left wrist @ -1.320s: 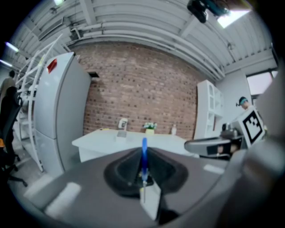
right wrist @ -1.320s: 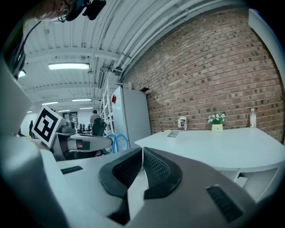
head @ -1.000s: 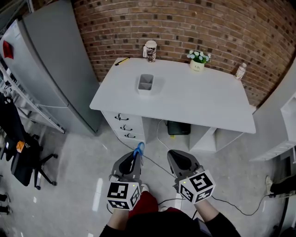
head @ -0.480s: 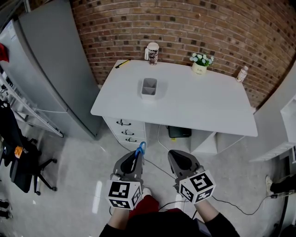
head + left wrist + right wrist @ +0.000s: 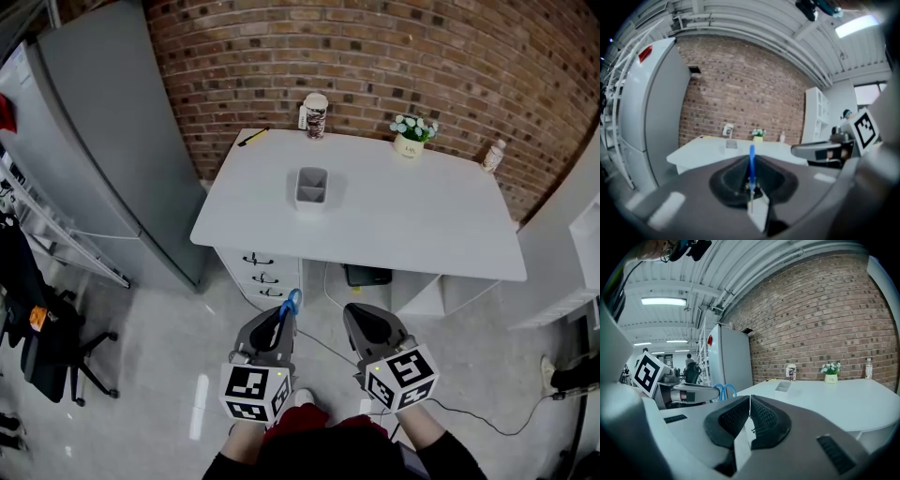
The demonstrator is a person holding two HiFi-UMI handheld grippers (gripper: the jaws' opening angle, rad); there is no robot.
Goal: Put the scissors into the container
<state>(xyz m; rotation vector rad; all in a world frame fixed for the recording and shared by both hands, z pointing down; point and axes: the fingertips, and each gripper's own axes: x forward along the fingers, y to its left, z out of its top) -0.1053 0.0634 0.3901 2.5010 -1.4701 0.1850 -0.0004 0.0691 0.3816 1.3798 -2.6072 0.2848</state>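
A grey open container (image 5: 311, 187) stands on the white table (image 5: 422, 225), toward its left half. Both grippers hang over the floor, well short of the table's front edge. My left gripper (image 5: 278, 321) is shut on scissors (image 5: 290, 304) whose blue handle loops stick out past the jaws toward the table. In the left gripper view the scissors (image 5: 751, 161) stand edge-on between the pads, with the container (image 5: 731, 144) far ahead. My right gripper (image 5: 362, 321) is shut with nothing in it; its ribbed pads (image 5: 761, 416) meet, and the container (image 5: 783, 386) shows far off.
On the table's back edge are a patterned cup (image 5: 315, 115), a small flower pot (image 5: 411, 139), a bottle (image 5: 492, 156) and a yellow pen (image 5: 253, 137). A grey fridge (image 5: 103, 141) stands left of the table, drawers (image 5: 267, 272) under it, an office chair (image 5: 47, 328) at far left.
The table and container have slid lower and nearer in the head view as I come closer. Both grippers keep the same pose; the left still holds the scissors.
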